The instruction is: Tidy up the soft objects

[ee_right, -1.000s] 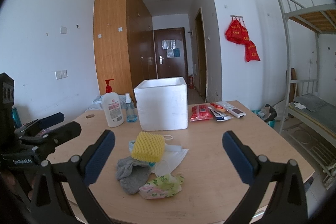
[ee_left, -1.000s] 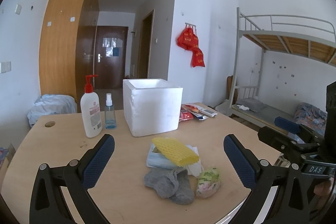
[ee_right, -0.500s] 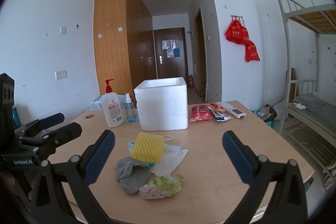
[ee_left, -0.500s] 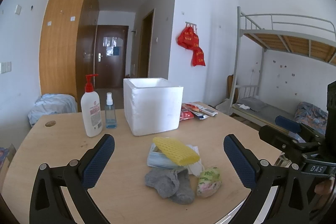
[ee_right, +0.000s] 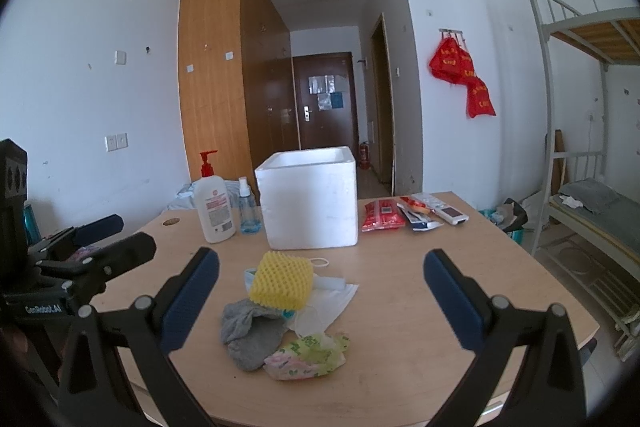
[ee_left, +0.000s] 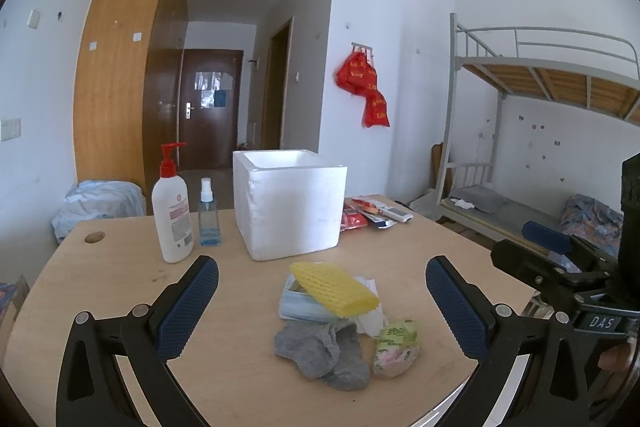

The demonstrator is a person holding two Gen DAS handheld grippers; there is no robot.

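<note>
Both your left gripper (ee_left: 322, 301) and right gripper (ee_right: 322, 297) gape empty; the yellow foam-mesh sleeve (ee_right: 281, 281) lies just ahead, between their fingers.

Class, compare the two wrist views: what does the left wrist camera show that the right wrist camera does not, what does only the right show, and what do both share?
Only the left wrist view shows the patterned blue bedding on the lower bunk and the right claw from outside.

Only the right wrist view shows the small red fire extinguisher in the hallway and the left claw from outside.

Both show the white foam box, yellow foam net sleeve, grey sock and white pump bottle on the wooden table.
</note>
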